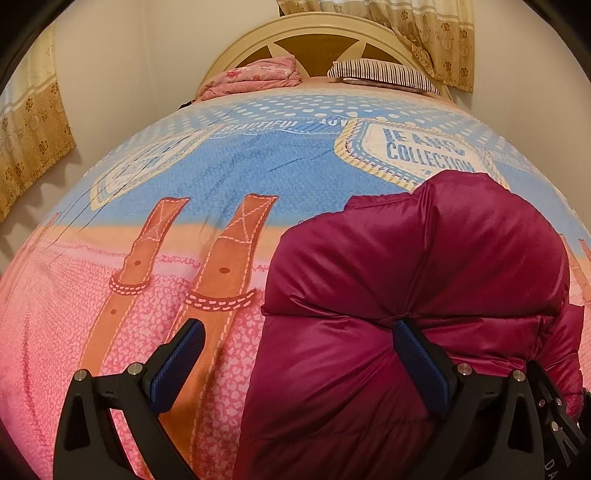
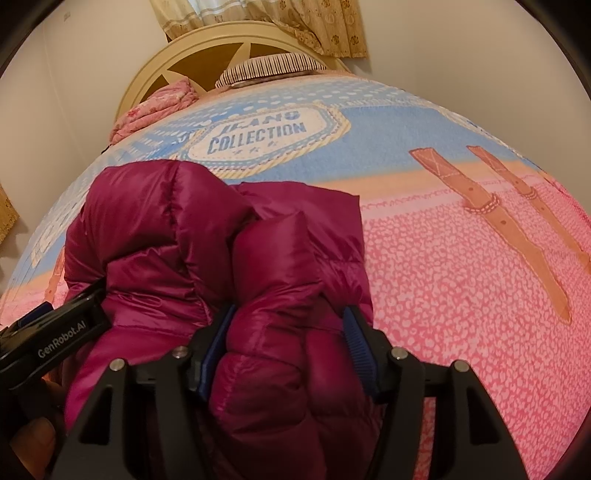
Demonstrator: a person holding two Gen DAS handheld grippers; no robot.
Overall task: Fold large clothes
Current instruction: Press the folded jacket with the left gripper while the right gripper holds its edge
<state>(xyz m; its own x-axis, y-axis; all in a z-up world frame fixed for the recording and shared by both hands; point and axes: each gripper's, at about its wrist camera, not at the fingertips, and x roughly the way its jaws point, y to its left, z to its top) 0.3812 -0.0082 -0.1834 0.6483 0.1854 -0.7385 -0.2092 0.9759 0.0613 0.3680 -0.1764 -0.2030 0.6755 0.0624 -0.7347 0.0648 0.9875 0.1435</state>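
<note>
The bedspread [image 1: 229, 177] carries a printed badge reading "JEANS COLLECTION" and, farther up, a strip reading "BEAUTIFUL". In the right wrist view the left claw [image 2: 55, 332] bears the label "GenRobot.AI". One magenta puffer jacket [image 2: 207, 236] lies bunched on the bed, near its foot end. The right claw [image 2: 288, 350] is clenched on a thick fold of the jacket. The left claw [image 1: 295, 350] is spread wide, one finger [image 1: 417, 354] pressing into the jacket, gripping nothing. By the headboard [image 1: 317, 40] lie one striped pillow [image 1: 384, 74] and one folded pink blanket [image 1: 255, 77]. Two curtains [image 1: 406, 33] hang on the walls.
</note>
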